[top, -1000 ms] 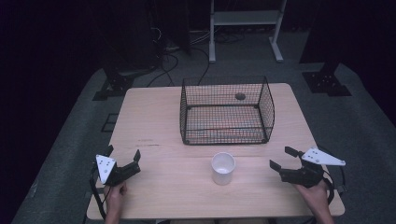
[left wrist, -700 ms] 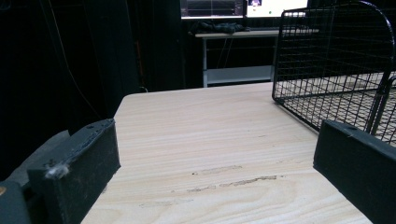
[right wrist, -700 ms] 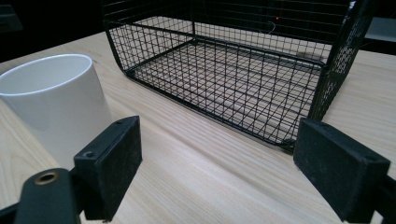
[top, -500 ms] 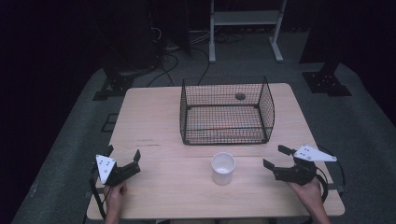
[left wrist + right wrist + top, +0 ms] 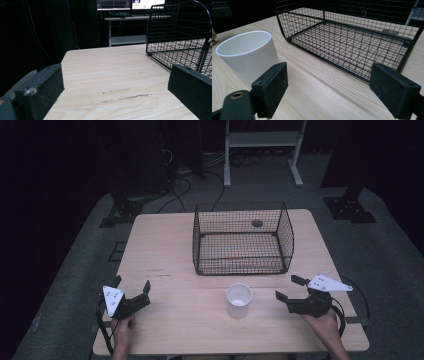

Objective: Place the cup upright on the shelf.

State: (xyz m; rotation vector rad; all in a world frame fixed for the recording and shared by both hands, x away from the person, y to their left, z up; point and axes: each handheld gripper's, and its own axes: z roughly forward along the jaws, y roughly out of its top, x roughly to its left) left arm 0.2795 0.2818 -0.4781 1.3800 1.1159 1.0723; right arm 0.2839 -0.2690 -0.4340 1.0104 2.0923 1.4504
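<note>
A white cup (image 5: pixel 238 300) stands upright near the table's front middle, just in front of a black wire basket (image 5: pixel 243 240). My right gripper (image 5: pixel 290 288) is open a short way right of the cup, jaws pointing left toward it, nothing between them. In the right gripper view the cup (image 5: pixel 247 56) stands at the left, behind the left jaw, and the basket (image 5: pixel 352 42) stretches across the back. My left gripper (image 5: pixel 132 285) rests open at the table's front left, empty. In the left gripper view the basket (image 5: pixel 182 37) is at the right.
The wooden table (image 5: pixel 165 250) has a scratch mark on its left half. A small dark round spot (image 5: pixel 257 223) shows on the tabletop at the basket's far side. Dark stands and a metal frame (image 5: pixel 262 150) sit on the floor beyond the table.
My right gripper has moved left and slightly toward the cup. The left gripper, cup and basket have stayed put.
</note>
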